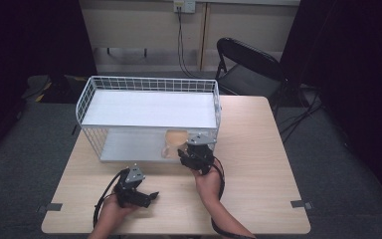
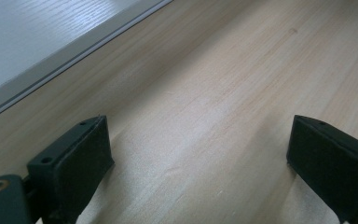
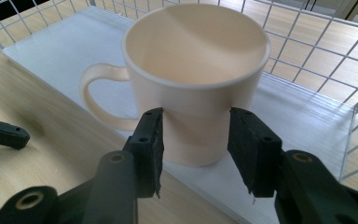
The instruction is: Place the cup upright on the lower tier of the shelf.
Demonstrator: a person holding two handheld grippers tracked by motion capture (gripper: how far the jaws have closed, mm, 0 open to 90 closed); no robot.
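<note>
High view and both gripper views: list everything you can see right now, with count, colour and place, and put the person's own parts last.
mug: one, cream, upright on the lower shelf of the rack, at its front right; handle to the left in the right gripper view.
wire rack: one, white, two shelves, on the far half of the table.
table: one, light wood.
folding chair: one, black, behind the table at right.
cable: black, running down the back wall from a socket.
left gripper: black, jaws wide apart over bare table, near edge.
right gripper: black, jaws on either side of the mug's lower body, pads touching it.
</note>
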